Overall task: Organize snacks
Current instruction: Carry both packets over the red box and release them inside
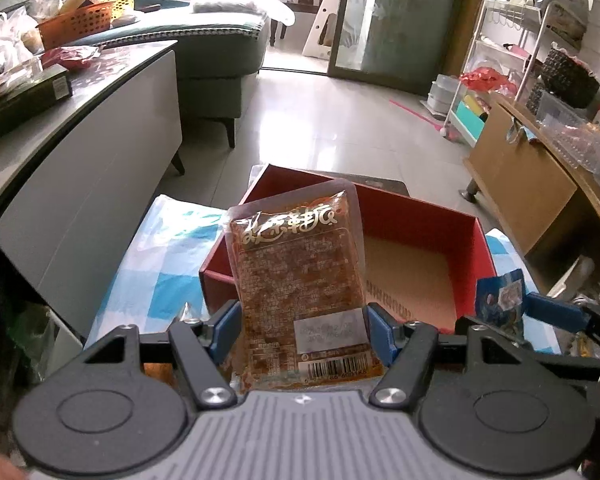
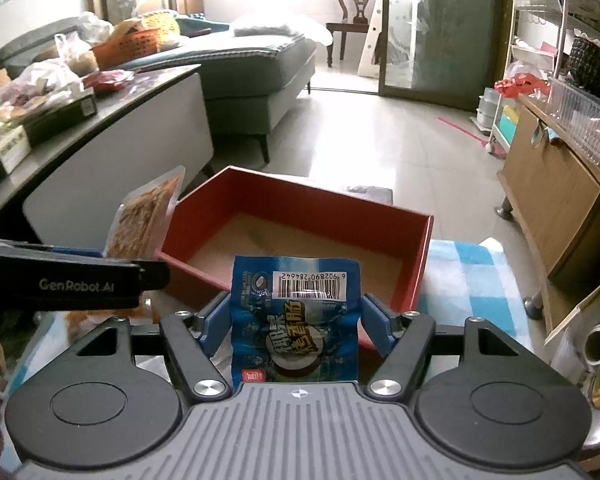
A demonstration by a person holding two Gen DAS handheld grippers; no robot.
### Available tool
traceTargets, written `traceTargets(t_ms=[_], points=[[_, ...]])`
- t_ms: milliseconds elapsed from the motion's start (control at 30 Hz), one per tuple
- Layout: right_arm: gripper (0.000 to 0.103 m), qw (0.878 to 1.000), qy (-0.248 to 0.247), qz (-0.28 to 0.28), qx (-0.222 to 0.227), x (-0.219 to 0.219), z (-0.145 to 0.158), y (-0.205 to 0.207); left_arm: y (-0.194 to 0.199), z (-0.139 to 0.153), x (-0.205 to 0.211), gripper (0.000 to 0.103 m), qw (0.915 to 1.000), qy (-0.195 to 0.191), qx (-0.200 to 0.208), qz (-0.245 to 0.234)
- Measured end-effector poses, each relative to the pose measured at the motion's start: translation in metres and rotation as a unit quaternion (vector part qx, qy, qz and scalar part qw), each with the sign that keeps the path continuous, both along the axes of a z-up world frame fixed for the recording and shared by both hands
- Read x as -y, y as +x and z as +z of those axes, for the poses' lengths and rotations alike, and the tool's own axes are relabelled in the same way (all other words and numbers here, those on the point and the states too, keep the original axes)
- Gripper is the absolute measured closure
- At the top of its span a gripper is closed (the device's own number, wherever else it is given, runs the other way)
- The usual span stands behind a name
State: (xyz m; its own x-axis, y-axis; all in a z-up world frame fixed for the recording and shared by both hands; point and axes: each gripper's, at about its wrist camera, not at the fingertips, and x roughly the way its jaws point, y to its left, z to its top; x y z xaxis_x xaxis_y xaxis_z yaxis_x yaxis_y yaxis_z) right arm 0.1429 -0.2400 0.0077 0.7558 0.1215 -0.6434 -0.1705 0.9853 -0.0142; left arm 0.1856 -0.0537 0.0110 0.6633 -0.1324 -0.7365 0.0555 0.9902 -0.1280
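My left gripper [image 1: 302,320] is shut on an orange-brown snack packet [image 1: 296,264] and holds it upright in front of the near left corner of an open red box [image 1: 420,216]. My right gripper [image 2: 296,316] is shut on a blue snack packet [image 2: 296,320], held upright at the near edge of the same red box [image 2: 300,196], which has a brown cardboard floor. The left gripper [image 2: 80,276] and its orange packet [image 2: 144,220] show at the left of the right wrist view. The right gripper's blue packet [image 1: 500,300] shows at the right of the left wrist view.
The box stands on a blue and white checked cloth [image 1: 172,232]. A grey cabinet [image 1: 80,184] with bags and boxes on top is at the left. A wooden cabinet [image 2: 548,184] and a wire shelf cart [image 2: 528,52] stand at the right. A sofa [image 2: 260,68] is behind.
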Motion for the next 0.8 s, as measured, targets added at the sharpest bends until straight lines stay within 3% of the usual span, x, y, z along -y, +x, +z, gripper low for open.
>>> traceTargets(t_ms=[800], points=[[0.028,0.999,-0.023,-0.033,-0.004,0.01,-0.022,0.079,0.076,-0.031,0.026,0.042,0.9988,0.048,0.003,-0.01]])
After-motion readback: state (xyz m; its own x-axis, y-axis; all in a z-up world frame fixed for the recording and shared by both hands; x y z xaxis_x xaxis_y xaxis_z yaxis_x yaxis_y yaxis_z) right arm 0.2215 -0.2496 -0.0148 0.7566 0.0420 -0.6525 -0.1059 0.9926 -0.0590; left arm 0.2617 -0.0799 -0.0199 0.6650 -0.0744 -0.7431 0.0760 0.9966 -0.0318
